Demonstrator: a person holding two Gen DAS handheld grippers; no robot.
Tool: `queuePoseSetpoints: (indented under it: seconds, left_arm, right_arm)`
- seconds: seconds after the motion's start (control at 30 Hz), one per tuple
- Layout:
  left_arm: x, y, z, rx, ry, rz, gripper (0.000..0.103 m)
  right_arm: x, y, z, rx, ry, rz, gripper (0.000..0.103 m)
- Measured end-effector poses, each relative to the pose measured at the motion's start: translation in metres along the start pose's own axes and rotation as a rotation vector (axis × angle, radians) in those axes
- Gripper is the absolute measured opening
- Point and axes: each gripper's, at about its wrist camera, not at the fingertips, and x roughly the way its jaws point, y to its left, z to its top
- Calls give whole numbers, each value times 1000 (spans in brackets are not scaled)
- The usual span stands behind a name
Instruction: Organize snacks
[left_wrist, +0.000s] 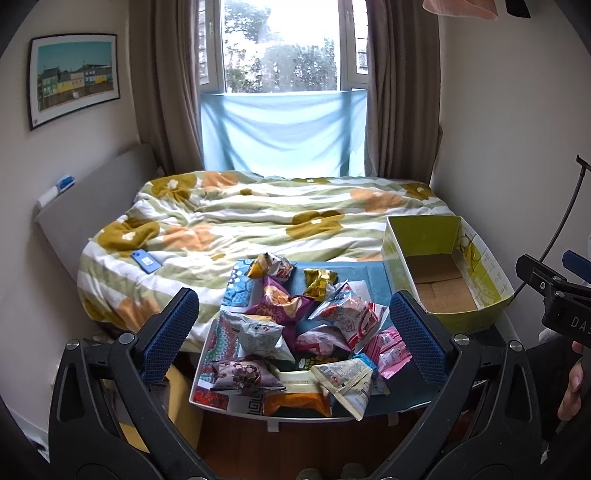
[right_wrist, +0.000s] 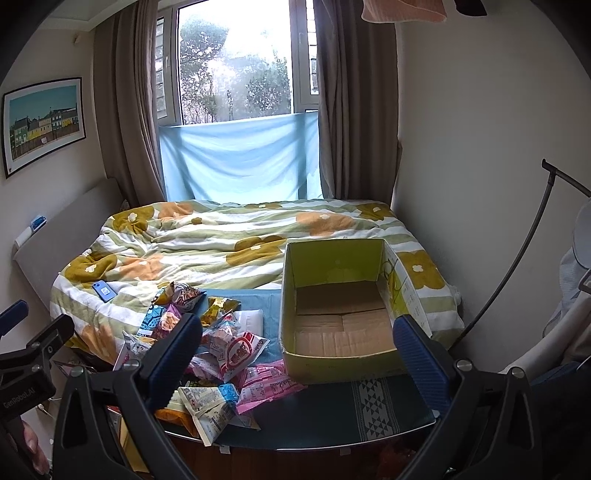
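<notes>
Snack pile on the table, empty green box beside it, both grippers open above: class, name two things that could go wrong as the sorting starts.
1. The white triangular packet and orange packet lie at the table's near edge; nudging the pile could knock them to the floor.
2. The packets overlap, so the left gripper may pinch two at once.
3. The green box is light and empty; the right gripper could bump and shift it.

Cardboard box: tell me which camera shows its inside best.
The right wrist view. There the cardboard box sits near centre, its bare floor and all four walls visible. In the left wrist view the box lies toward the right edge, its near corner hidden behind a gripper finger.
</notes>
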Motion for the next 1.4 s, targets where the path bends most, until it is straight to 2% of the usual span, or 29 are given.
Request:
queuePoseSetpoints:
  seconds: [0.6, 0.77, 0.9, 1.07, 1.23, 1.4]
  left_arm:
    - [-3, -1, 0, -23, 8, 2, 103]
    - [0, 6, -2, -43, 33, 17, 103]
    - [12, 15, -12, -78, 92, 45, 102]
    - [34, 24, -41, -111, 174, 65, 102]
    - [62, 34, -74, -73, 251, 14, 102]
    - [106, 55, -89, -42, 314, -25, 102]
  right_arm:
    - [-4, -4, -5, -1, 2, 8, 103]
    - [-1, -10, -6, 4, 20, 47, 103]
    - [11, -9, -8, -17, 66, 97, 103]
    - [35, -3, -24, -65, 121, 180, 103]
    - [70, 4, -50, -47, 219, 234, 103]
    - [100, 25, -75, -18, 301, 239, 103]
